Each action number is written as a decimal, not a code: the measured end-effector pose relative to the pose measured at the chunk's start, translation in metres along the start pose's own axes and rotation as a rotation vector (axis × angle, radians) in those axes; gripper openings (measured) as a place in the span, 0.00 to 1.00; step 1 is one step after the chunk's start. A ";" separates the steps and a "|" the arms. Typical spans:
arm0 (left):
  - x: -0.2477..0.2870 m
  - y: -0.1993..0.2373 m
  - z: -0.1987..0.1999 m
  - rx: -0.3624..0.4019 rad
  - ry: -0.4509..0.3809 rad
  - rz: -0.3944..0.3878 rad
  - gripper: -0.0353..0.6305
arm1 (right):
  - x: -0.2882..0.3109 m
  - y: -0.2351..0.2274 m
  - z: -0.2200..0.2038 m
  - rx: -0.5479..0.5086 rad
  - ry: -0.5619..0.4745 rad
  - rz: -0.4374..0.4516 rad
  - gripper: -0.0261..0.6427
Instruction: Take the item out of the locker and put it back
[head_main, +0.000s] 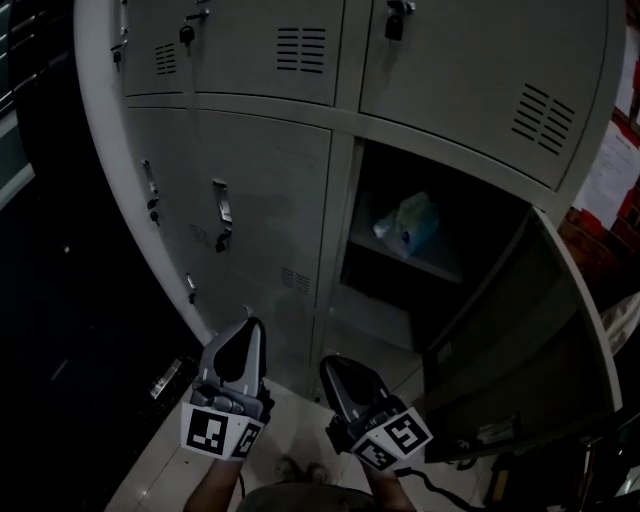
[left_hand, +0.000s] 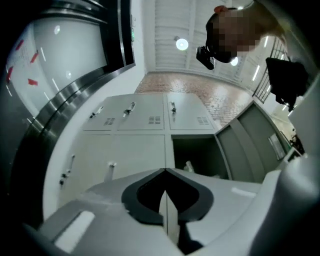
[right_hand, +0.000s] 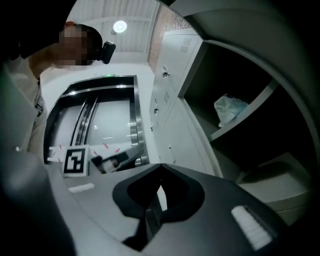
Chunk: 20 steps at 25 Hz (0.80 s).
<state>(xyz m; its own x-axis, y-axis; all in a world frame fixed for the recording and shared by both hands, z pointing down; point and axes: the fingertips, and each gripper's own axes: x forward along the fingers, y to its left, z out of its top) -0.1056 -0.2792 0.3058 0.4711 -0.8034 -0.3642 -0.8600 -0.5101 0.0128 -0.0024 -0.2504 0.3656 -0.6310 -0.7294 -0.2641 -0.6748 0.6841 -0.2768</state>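
Observation:
A pale green and white soft package lies on the shelf inside the open locker. It also shows as a small pale shape in the left gripper view and as a crumpled bag in the right gripper view. The locker's door hangs wide open to the right. Both grippers are held low in front of the lockers, well short of the package. My left gripper is shut with nothing in it. My right gripper is also shut and empty, just left of the open door.
Closed grey locker doors with handles and padlocks fill the left and top. A dark wall stands at the far left. Red and white papers hang at the right edge. The person's feet stand on pale floor below.

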 end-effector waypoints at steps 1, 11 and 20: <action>-0.022 0.012 -0.011 -0.025 0.014 0.046 0.06 | 0.004 0.005 -0.003 -0.001 0.006 0.018 0.03; -0.089 0.047 -0.029 -0.070 0.047 0.231 0.06 | 0.020 0.026 -0.011 0.015 0.019 0.078 0.03; -0.110 0.028 -0.012 -0.114 0.025 0.277 0.06 | -0.012 0.030 -0.018 0.029 0.043 0.082 0.03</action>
<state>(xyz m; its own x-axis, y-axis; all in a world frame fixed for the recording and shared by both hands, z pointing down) -0.1787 -0.2091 0.3577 0.2276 -0.9234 -0.3091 -0.9296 -0.3005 0.2133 -0.0219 -0.2217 0.3775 -0.6997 -0.6704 -0.2472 -0.6096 0.7405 -0.2828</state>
